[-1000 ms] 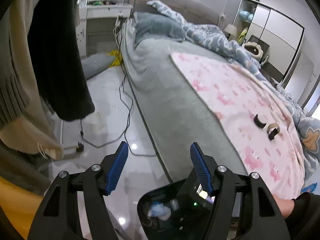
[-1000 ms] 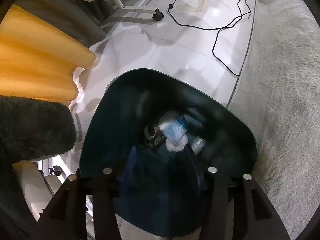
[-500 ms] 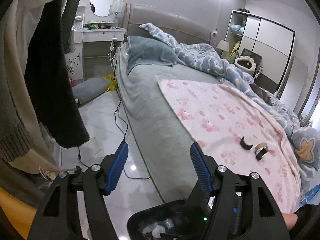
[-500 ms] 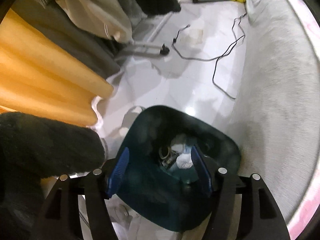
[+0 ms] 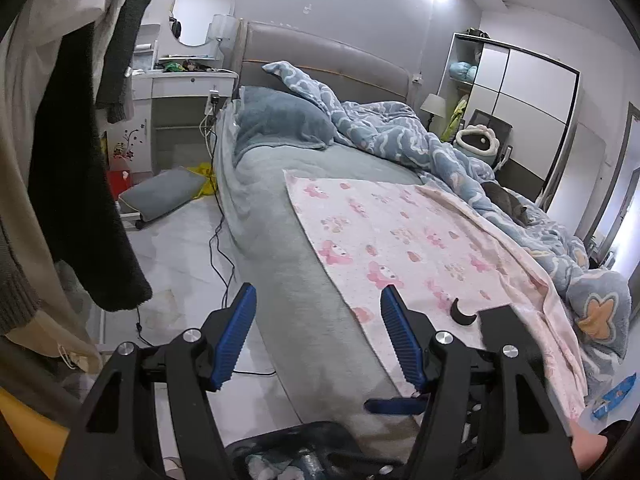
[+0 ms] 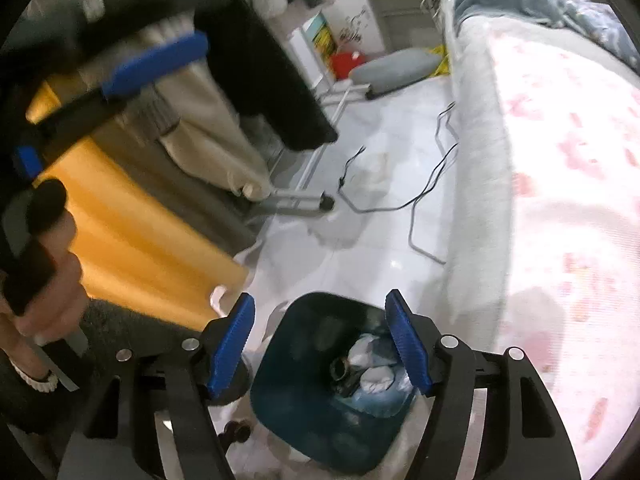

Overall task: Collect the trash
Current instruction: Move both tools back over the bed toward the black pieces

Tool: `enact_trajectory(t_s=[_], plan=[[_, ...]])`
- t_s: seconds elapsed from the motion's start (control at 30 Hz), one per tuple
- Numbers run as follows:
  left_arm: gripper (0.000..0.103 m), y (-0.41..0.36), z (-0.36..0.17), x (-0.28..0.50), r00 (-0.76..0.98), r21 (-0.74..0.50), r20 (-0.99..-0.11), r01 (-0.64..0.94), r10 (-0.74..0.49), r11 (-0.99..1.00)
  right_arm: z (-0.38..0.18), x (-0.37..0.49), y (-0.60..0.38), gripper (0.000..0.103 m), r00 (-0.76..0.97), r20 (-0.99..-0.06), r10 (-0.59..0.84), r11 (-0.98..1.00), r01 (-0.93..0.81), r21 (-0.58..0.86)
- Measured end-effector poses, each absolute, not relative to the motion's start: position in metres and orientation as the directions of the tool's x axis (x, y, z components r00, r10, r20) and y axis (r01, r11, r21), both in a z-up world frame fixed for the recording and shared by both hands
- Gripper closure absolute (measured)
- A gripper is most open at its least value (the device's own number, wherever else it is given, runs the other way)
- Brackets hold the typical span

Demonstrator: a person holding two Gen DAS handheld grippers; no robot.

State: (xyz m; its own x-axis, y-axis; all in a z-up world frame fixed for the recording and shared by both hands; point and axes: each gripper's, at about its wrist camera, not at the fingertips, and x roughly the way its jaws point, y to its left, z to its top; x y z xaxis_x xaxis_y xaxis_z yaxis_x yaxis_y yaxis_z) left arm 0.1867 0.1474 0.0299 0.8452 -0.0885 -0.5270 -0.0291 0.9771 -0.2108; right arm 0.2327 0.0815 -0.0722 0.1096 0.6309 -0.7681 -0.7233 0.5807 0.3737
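Home bedroom: unmade bed ahead of the left gripper, wardrobe far right (vanity mirror upper left).

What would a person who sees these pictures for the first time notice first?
The eye goes first to the pink patterned blanket spread over the grey bed, with a small black curved object lying on it near the foot. Next comes the dark blue plastic bin on the white floor beside the bed, already holding crumpled white trash. The right gripper hangs above it, its jaws opening with nothing between the blue fingers.
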Motion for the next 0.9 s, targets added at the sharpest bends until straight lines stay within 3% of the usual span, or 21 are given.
enact_trajectory(t_s=[0.9], plan=[[0.029,0.056,0.013,0.227,0.795,-0.197,-0.576,0.092,-0.191,0.976,-0.036,0.267,-0.058,0.031,0.432,-0.727,0.533,0.787,-0.568,0.240]])
